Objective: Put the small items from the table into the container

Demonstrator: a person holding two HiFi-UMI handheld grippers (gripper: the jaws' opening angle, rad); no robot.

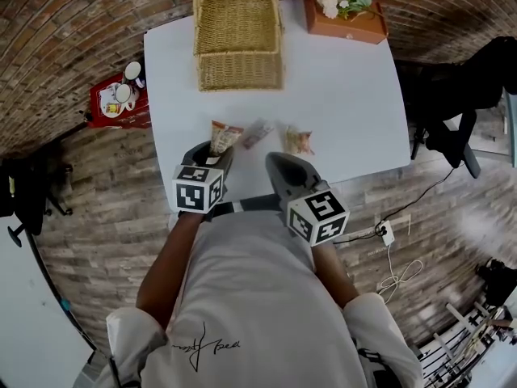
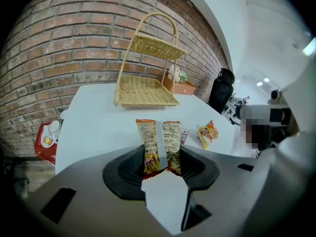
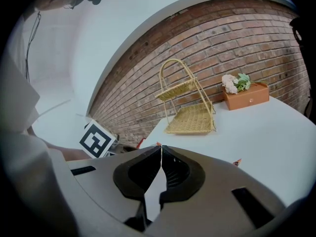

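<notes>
My left gripper [image 1: 215, 149] is shut on a tan and orange snack packet [image 2: 159, 144], whose far end sticks out past the jaws [image 1: 224, 135]. Two more small packets lie on the white table [image 1: 347, 95] to its right: a slim reddish one [image 1: 257, 132] and an orange-yellow one [image 1: 298, 141], which also shows in the left gripper view [image 2: 207, 134]. My right gripper [image 3: 161, 149] is shut with nothing in it and hovers at the table's near edge [image 1: 279, 160]. The two-tier wicker basket [image 1: 238, 35] stands at the far side.
An orange box with flowers [image 1: 346, 14] sits at the table's far right corner. A red tray with cups [image 1: 119, 99] lies left of the table. A black chair [image 1: 460, 95] stands to the right, and cables [image 1: 393, 249] trail over the floor.
</notes>
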